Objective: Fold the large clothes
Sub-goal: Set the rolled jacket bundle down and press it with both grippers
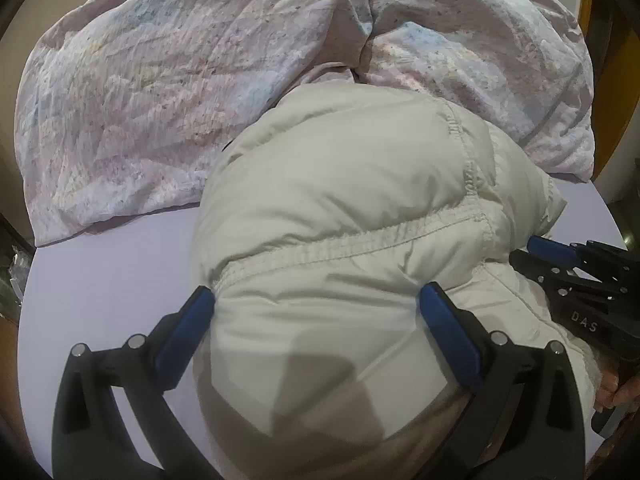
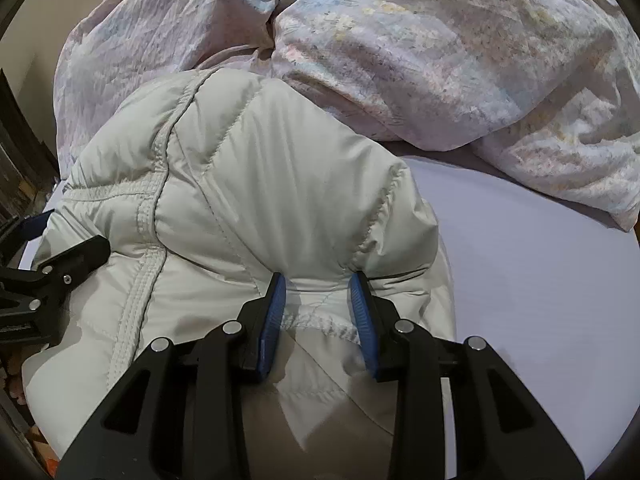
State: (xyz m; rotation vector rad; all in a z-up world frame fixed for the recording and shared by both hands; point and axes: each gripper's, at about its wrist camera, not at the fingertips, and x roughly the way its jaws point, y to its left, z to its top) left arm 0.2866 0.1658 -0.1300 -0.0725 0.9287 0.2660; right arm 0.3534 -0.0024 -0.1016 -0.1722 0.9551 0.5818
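1. Your pale grey quilted puffer jacket [image 1: 344, 208] lies bunched on the lilac-sheeted bed [image 1: 112, 280], near you and roughly in the middle of both views
2. A crumpled pastel floral duvet [image 1: 160, 92] fills the far side of the bed; the far edge of the jacket sits right against it
3. Your left hand-held gripper [image 1: 316, 300] stands spread as wide as it goes, its blue pads [image 1: 188, 332] on either side of a thick puffed fold of the jacket; the left pad sits at the fold's edge beside the gathered seam, the right pad lies on the fabric, and you cannot tell whether they squeeze it
4. Your right hand-held gripper [image 2: 318, 292] is narrowed to a small gap and pinches a ridge of the jacket between its ribbed blue pads [image 2: 274, 312], with the fabric puckering up just beyond the tips
5. Seen from the left wrist, the right hand-held gripper sits at the jacket's right edge, touching it, with part of your hand [image 1: 612, 388] behind it; seen from the right wrist, the left one rests on the jacket's left edge
6. Bare sheet lies to the right of the jacket in the right wrist view
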